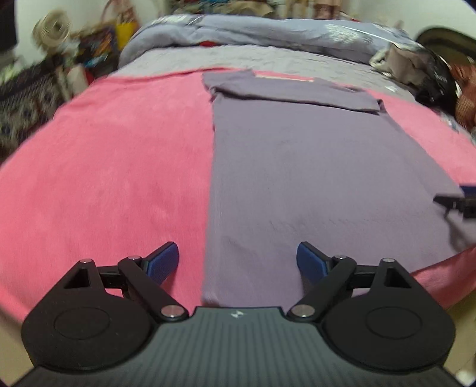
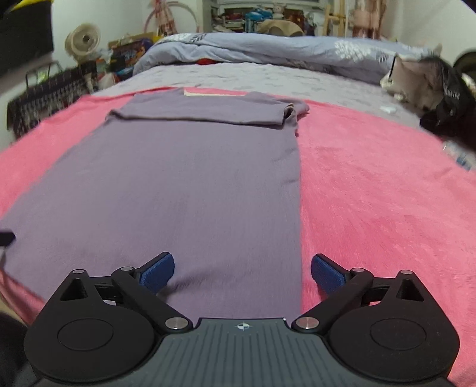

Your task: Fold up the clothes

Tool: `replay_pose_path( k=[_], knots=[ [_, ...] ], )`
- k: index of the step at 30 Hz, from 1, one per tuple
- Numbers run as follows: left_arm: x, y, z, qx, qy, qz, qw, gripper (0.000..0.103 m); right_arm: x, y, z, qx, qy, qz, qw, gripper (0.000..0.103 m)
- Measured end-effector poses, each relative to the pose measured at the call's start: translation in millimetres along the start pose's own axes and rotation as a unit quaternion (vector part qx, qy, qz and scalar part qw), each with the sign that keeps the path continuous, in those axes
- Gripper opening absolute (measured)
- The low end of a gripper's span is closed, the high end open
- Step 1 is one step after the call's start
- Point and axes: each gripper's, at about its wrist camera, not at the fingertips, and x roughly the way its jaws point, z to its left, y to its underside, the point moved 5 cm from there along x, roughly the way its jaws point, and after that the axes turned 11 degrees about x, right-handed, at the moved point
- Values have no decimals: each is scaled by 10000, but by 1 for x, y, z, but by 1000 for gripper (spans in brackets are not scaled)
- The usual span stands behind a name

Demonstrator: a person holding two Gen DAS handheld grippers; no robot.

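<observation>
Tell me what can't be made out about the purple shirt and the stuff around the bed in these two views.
- Near hem of the purple shirt: hidden under the open right gripper body in the right wrist view, and under the open left gripper in the left.
- Cluttered shelf items: too small and blurred, right wrist view.
- Dark pile: motion-blurred, left wrist view.

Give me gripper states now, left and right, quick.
Left gripper: open, holding nothing, straddling the near left edge of the shirt.
Right gripper: open, holding nothing, straddling the shirt's near right edge.
</observation>
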Motion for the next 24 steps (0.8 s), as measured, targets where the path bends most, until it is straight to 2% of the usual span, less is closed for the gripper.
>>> replay_pose_path(
  k=[2, 4, 7, 10, 14, 24],
  knots=[
    [1, 5, -6, 97, -99, -6, 9999, 96, -3, 8, -2, 155, -26, -142, 9998, 102],
    [3, 12, -14, 254, -259, -174, 9992, 100, -5, 14, -6, 336, -99, -270, 9990, 102],
    [1, 21, -16, 241, -339, -469, 9980, 101, -11, 22, -8, 290, -155, -436, 9985, 103],
    [2, 21, -11, 148, -198, -475, 9986, 102, -18, 35, -8, -16, -247, -497, 9985, 103],
    [3, 21, -14, 210, -292, -518, 9980, 103, -25, 46, -15, -62, -477, -706, 9963, 103],
    [3, 23, -15, 213, -271, -587, 9977, 103, -29, 51, -16, -120, -503, -932, 9943, 103]
  ],
)
